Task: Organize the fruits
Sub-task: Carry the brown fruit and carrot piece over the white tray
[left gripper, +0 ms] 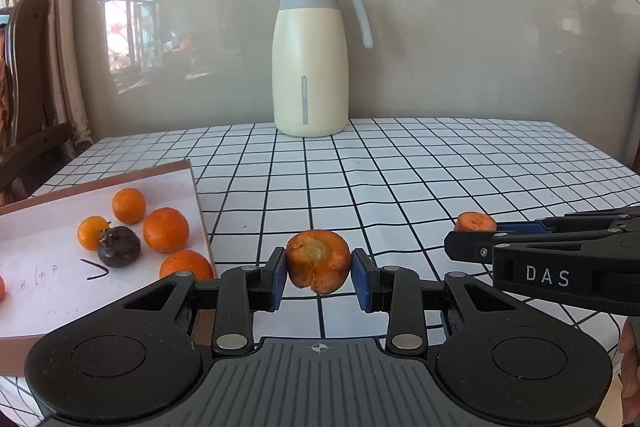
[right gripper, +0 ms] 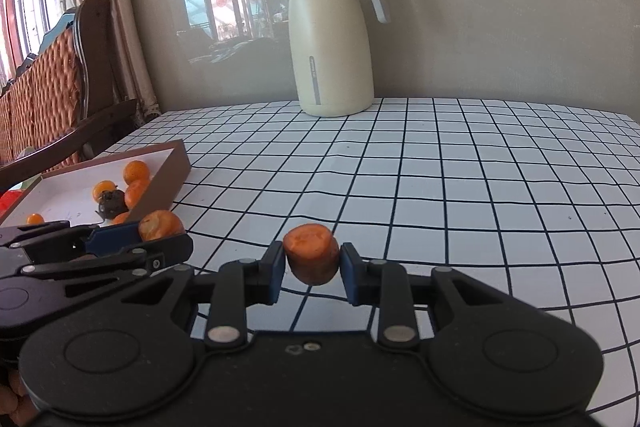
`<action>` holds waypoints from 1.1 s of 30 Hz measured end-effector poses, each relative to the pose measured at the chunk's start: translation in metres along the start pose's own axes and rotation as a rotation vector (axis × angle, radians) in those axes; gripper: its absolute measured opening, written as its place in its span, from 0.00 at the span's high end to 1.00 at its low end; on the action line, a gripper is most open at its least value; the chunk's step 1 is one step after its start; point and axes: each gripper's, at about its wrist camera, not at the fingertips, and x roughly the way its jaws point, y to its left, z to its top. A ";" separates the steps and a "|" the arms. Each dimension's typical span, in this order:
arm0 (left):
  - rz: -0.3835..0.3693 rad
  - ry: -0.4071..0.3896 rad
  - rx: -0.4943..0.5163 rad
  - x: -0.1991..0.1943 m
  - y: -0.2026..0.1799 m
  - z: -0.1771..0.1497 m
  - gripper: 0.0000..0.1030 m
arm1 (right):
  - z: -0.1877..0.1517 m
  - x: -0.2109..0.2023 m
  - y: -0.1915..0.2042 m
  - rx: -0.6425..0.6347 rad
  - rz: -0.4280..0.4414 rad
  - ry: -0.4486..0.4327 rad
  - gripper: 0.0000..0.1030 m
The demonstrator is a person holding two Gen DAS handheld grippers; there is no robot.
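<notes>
Your left gripper (left gripper: 319, 277) clenches a stubby carrot chunk (left gripper: 318, 261), its short axis running away from you, cut face toward the camera. Your right gripper (right gripper: 313, 269) clamps a second carrot chunk (right gripper: 311, 253) likewise. Both are lifted off the checked tabletop (left gripper: 400, 179). The fruit tray (left gripper: 52, 291) lies at nine o'clock.
</notes>
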 end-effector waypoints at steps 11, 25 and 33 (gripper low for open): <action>0.068 -0.042 -0.042 -0.032 0.033 -0.008 0.66 | 0.003 -0.001 0.043 -0.048 0.111 -0.029 0.80; 0.175 -0.097 -0.109 -0.062 0.078 -0.019 0.66 | 0.009 0.000 0.093 -0.101 0.220 -0.098 0.80; 0.255 -0.136 -0.159 -0.078 0.111 -0.025 0.66 | 0.012 0.002 0.117 -0.119 0.293 -0.162 0.80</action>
